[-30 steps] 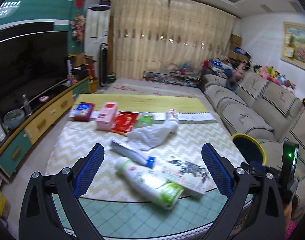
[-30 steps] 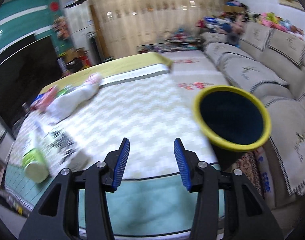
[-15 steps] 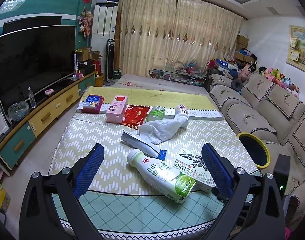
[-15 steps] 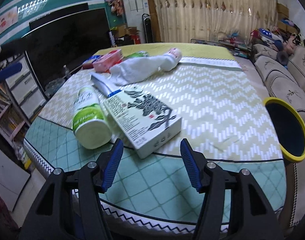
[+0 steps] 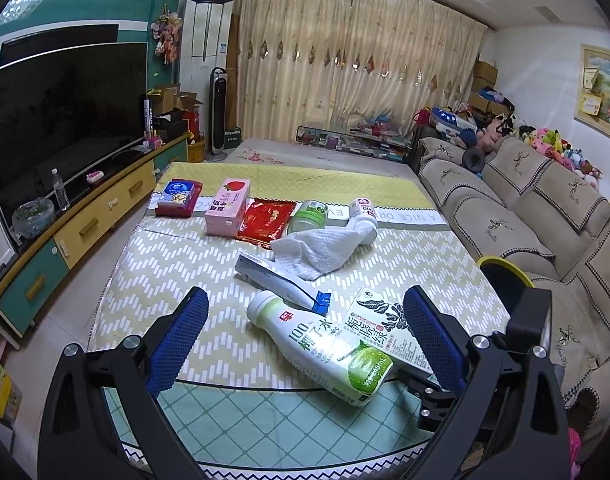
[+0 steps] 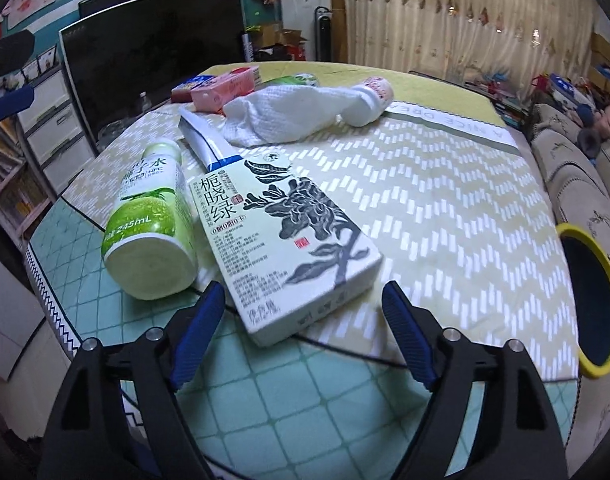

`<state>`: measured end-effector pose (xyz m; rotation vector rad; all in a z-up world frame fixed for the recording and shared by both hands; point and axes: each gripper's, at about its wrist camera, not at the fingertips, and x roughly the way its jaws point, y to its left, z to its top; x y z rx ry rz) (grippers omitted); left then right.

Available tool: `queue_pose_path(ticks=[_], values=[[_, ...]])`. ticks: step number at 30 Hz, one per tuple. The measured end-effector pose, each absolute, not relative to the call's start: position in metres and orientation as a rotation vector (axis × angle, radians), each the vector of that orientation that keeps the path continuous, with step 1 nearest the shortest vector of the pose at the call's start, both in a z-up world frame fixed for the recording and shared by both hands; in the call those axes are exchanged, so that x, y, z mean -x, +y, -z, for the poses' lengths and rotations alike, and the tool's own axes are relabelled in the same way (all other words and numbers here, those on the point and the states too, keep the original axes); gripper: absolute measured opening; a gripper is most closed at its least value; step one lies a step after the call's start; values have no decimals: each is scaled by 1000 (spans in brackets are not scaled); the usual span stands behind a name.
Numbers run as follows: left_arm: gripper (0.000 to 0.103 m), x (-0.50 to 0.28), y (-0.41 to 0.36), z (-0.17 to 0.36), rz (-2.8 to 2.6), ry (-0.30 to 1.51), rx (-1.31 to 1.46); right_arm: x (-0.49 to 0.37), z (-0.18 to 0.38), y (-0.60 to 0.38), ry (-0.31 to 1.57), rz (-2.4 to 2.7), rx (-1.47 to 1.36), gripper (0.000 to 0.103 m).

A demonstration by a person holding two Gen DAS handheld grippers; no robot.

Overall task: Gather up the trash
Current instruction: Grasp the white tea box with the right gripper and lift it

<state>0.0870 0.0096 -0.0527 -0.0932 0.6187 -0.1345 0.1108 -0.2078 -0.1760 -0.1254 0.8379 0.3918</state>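
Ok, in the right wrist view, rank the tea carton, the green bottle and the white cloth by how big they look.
1. tea carton
2. green bottle and white cloth look about alike. The cloth lies farther from the camera, so I won't rank them.

Printed carton [image 6: 283, 240]: matt white card with dark ink botanical art, edges crisp. Green-and-white bottle [image 6: 151, 220]: smooth plastic under a glossy shrink sleeve, with a faint sheen. White cloth [image 6: 281, 116]: soft woven textile, waffle-textured and crumpled. Flat tube [image 5: 277, 280]: smooth pale plastic with a blue end. Red packet [image 5: 267, 218]: glossy foil-like film. Pink box [image 5: 227, 208]: matt card. Table cover [image 6: 445, 216]: zigzag-printed quilted fabric, meeting a smoother mint sheet with a diamond pattern [image 6: 325, 404]. Gripper pads [image 6: 405, 330]: blue, finely ribbed rubber-like facing on matt black plastic arms with bright metal screw heads. Bin rim [image 6: 609, 272]: smooth yellow plastic. Sofa [image 5: 517, 208]: beige textured upholstery.
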Motion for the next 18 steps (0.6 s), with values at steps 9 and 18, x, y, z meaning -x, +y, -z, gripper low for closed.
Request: queue_pose_path(ticks=[9, 18], values=[[96, -96, 5, 59, 137, 637, 89, -126, 176, -199, 790, -450, 242, 78], [96, -98, 1, 61, 143, 641, 84, -151, 184, -185, 860, -584, 324, 93]])
